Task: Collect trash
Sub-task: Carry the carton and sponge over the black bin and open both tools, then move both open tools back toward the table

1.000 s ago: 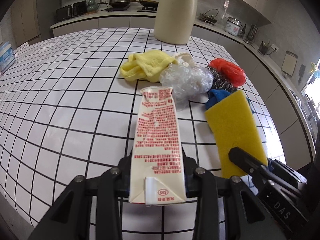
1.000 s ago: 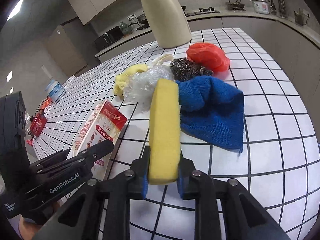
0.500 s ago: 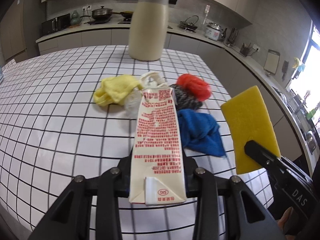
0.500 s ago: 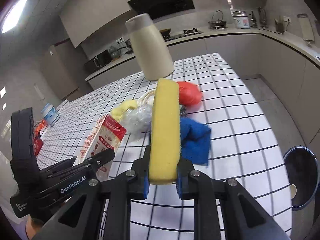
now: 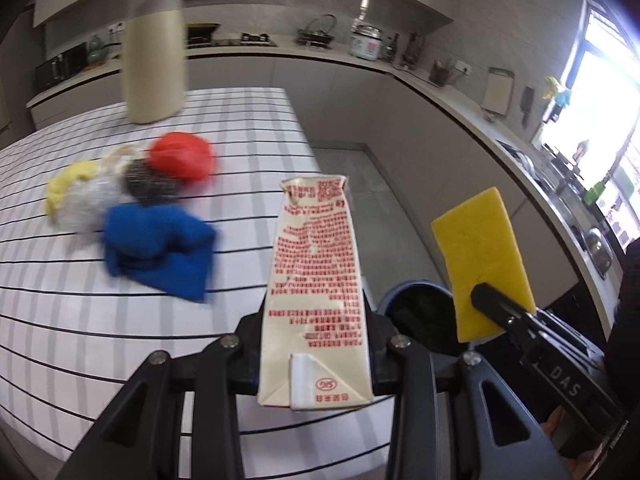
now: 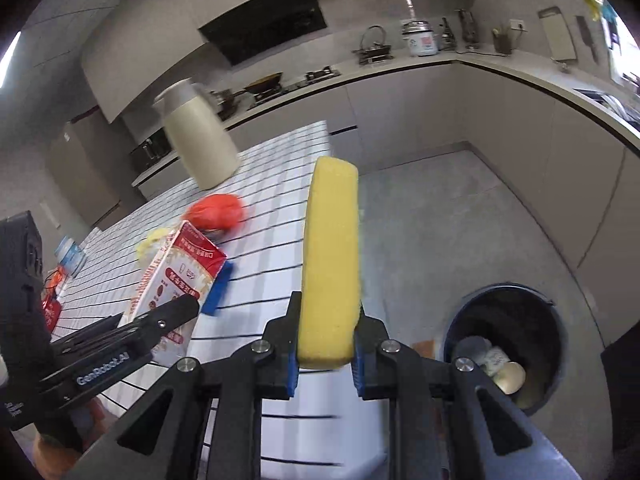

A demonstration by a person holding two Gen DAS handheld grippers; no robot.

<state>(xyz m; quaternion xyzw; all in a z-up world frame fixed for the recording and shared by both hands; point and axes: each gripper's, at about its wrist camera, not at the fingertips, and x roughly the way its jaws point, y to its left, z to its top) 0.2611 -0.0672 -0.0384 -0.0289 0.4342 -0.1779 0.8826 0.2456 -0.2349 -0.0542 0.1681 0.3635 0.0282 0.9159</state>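
Observation:
My left gripper (image 5: pixel 316 344) is shut on a cream milk carton (image 5: pixel 316 280) with red print, held in the air past the table's right edge. My right gripper (image 6: pixel 326 344) is shut on a yellow sponge (image 6: pixel 330 260); the sponge also shows in the left wrist view (image 5: pixel 480 260). A dark round trash bin (image 6: pixel 508 340) stands on the floor below and to the right, with several pieces of trash inside. It also shows in the left wrist view (image 5: pixel 420 316), partly hidden behind the carton and sponge.
On the white tiled table (image 5: pixel 60 300) lie a blue cloth (image 5: pixel 156 248), a steel scourer (image 5: pixel 150 182), a red bag (image 5: pixel 182 156), a clear plastic bag (image 5: pixel 90 200) and a yellow cloth (image 5: pixel 66 184). A tall cream jug (image 5: pixel 154 56) stands at the back. Kitchen counters line the walls.
Both grippers have lifted and swung right, off the table toward the floor bin. The carton and sponge stay gripped. The bin has come closer in both views.

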